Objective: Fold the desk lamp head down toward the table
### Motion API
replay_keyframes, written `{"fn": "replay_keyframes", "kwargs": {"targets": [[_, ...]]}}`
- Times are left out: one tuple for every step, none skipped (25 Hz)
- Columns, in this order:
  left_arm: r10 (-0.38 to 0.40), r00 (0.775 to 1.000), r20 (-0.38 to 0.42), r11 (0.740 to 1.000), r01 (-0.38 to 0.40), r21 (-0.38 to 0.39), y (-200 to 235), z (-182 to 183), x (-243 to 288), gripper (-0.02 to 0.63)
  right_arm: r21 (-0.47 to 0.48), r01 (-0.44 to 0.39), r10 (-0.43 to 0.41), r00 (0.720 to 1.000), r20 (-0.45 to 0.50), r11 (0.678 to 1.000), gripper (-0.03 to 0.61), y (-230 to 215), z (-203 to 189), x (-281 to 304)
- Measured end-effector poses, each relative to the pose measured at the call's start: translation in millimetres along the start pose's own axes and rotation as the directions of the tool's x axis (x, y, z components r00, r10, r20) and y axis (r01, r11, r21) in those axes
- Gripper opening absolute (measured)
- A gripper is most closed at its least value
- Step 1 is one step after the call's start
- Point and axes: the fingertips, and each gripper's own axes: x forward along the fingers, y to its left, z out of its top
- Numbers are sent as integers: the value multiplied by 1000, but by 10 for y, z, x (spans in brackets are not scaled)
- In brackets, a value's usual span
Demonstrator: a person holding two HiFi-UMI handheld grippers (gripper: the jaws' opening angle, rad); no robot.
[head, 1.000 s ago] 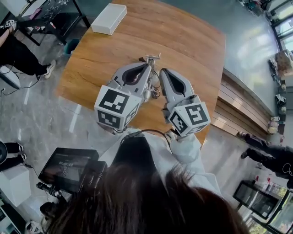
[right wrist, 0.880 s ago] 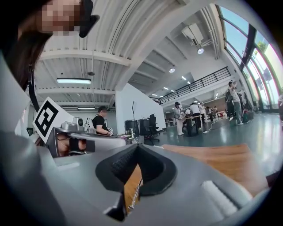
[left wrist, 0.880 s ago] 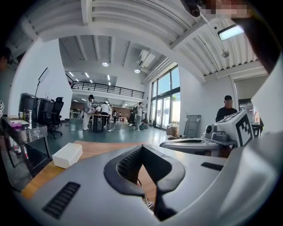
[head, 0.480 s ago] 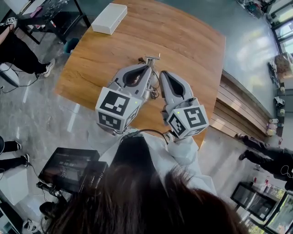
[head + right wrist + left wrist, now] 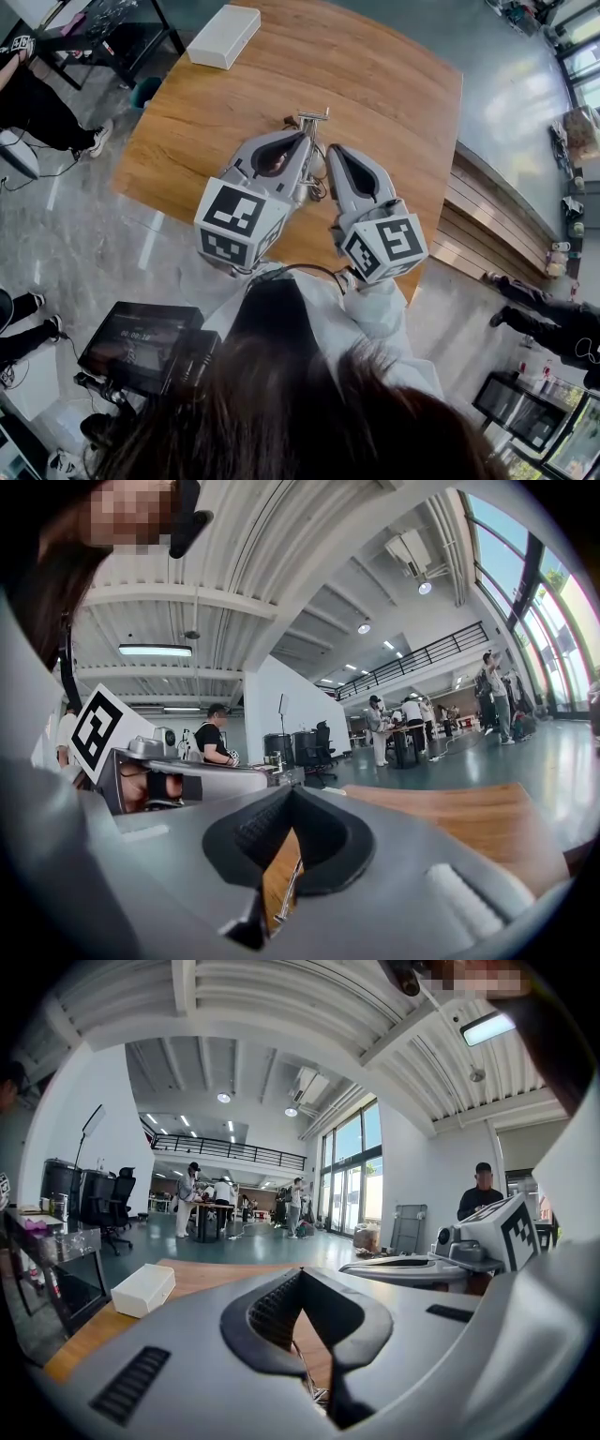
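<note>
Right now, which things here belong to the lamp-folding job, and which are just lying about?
Job:
lamp
left gripper, shut
right gripper, shut
table

Lying about:
white box, at the table's far corner
black desk, beyond the table

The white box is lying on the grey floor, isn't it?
No. The white box is lying on the wooden table, near its far left corner, not on the floor. The head view shows it.

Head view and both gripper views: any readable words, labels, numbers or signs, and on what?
No text reads clearly.
Left marker cube and right marker cube: square patterns only, no words.
Monitor screen: characters too small to read.
White box: no print visible.
</note>
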Motion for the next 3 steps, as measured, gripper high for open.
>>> {"fn": "replay_keyframes", "kwargs": {"targets": [[-1, 1000, 0, 1000, 1, 1, 0, -3, 2, 3, -1, -1, 1, 1000, 0, 1000, 0, 4, -3, 2], [-2, 1000, -1, 1000, 2, 2, 1, -5, 6, 2, -1, -2, 2, 1000, 0, 1000, 0, 7, -6, 3], [-3, 1000, -1, 1000, 3, 4, 1, -7, 9, 2, -1, -3, 3, 1000, 0, 1000, 0, 11, -8, 5]]}}
